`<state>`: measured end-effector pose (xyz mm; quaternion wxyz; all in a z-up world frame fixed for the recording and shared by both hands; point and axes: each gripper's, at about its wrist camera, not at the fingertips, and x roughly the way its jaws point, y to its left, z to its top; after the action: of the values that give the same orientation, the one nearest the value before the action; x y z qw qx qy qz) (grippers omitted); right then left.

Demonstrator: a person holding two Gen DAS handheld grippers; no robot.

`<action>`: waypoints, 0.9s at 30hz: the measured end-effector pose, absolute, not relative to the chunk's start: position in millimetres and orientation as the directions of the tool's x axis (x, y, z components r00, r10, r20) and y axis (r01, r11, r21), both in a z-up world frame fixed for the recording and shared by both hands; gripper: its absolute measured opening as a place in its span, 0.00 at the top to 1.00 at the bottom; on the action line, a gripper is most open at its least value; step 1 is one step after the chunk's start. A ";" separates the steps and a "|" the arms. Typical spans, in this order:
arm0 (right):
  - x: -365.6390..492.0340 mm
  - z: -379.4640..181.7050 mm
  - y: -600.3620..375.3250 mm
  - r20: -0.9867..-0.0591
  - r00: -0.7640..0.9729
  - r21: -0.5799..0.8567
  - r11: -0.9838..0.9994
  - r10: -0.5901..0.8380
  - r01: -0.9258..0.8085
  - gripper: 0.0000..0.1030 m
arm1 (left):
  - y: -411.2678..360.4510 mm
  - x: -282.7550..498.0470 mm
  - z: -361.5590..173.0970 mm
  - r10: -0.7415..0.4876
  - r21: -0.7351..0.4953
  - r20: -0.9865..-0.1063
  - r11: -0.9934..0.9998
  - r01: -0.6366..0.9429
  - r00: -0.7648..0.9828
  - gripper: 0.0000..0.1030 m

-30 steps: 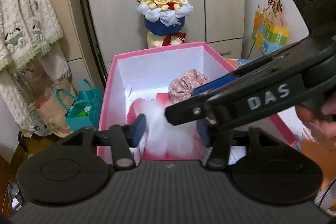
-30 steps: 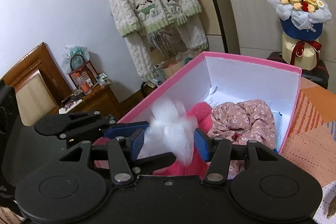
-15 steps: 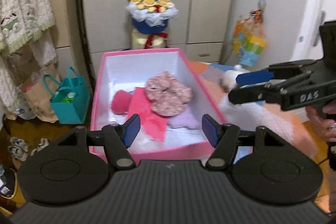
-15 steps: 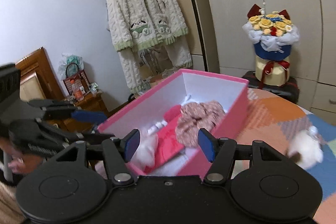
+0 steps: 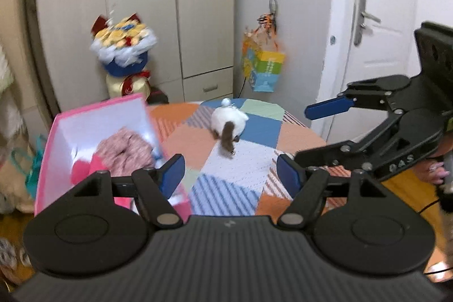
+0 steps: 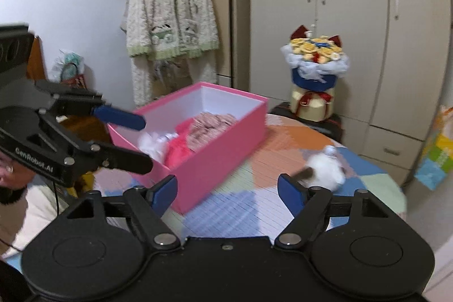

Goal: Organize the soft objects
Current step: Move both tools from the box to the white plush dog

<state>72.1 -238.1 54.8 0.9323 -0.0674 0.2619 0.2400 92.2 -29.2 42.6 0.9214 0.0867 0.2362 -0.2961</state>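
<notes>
Left claw (image 5: 230, 174) and right claw (image 6: 228, 193) both empty, jaws just opening wide, white plush toy (image 5: 228, 125) lying on patchwork tabletop (image 5: 235, 171) at twelve o'clock, pink box (image 6: 215, 157) sitting at ten o'clock

A pink box (image 6: 215, 157), open-topped with a white interior, is sitting on the patchwork cloth. Inside it a pink floral fabric piece (image 6: 212, 123) is lying bunched toward the far end, a bright pink soft item (image 6: 178, 149) is resting against it at its 7 o'clock, and white fluffy material (image 6: 153, 145) is lying at the near end. A white plush toy (image 6: 325, 169) with a brown part is lying on the cloth, well apart from the box at its 4 o'clock.
</notes>
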 end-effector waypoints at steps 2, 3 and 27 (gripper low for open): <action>70.3 49.3 -249.7 -0.525 0.755 -0.021 0.881 0.392 -0.472 0.18 | -45.7 95.3 37.5 -0.500 0.048 -0.479 0.806 0.590 0.722 0.31; 70.9 46.7 -254.9 -0.526 0.758 -0.027 0.883 0.386 -0.468 0.17 | -53.7 98.4 34.2 -0.505 0.051 -0.475 0.802 0.595 0.721 0.31; 239.0 -61.7 -312.4 -0.459 0.782 0.057 0.893 0.421 -0.447 0.11 | -159.9 258.3 -32.1 -0.472 -0.170 -0.531 0.873 0.457 0.704 0.33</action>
<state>239.0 -312.4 -61.7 0.9435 -0.0273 0.2368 0.2301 258.3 -159.9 -32.1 0.9230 -0.0126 0.2908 -0.2517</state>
